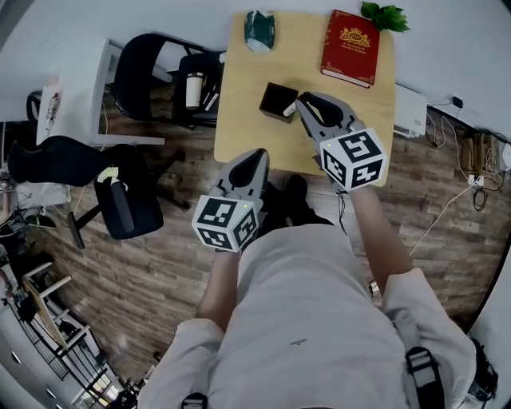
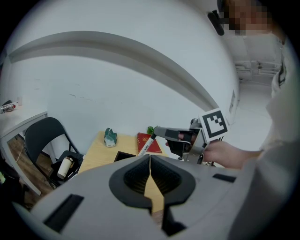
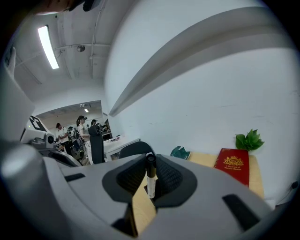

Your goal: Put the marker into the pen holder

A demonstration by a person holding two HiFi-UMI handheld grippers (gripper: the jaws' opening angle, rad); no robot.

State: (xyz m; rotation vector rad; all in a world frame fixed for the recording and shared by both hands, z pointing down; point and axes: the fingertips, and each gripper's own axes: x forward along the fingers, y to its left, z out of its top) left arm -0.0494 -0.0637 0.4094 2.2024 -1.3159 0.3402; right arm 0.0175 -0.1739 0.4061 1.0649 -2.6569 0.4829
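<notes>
A black square pen holder (image 1: pixel 277 101) stands near the middle of the wooden table (image 1: pixel 247 120). Just to its right, my right gripper (image 1: pixel 300 103) is shut on a white marker with a black cap (image 1: pixel 289 112). In the right gripper view the marker (image 3: pixel 150 179) stands upright between the jaws. My left gripper (image 1: pixel 259 157) is shut and empty, hanging at the table's near edge. From the left gripper view the marker (image 2: pixel 146 146) slants down from the right gripper (image 2: pixel 161 132), above the holder (image 2: pixel 123 156).
A red book (image 1: pixel 350 46), a crumpled green object (image 1: pixel 259 29) and a plant (image 1: pixel 385 16) lie along the table's far side. Black chairs (image 1: pixel 152 68) and a cup (image 1: pixel 194 89) stand to the left. People are at desks in the distance (image 3: pixel 82 136).
</notes>
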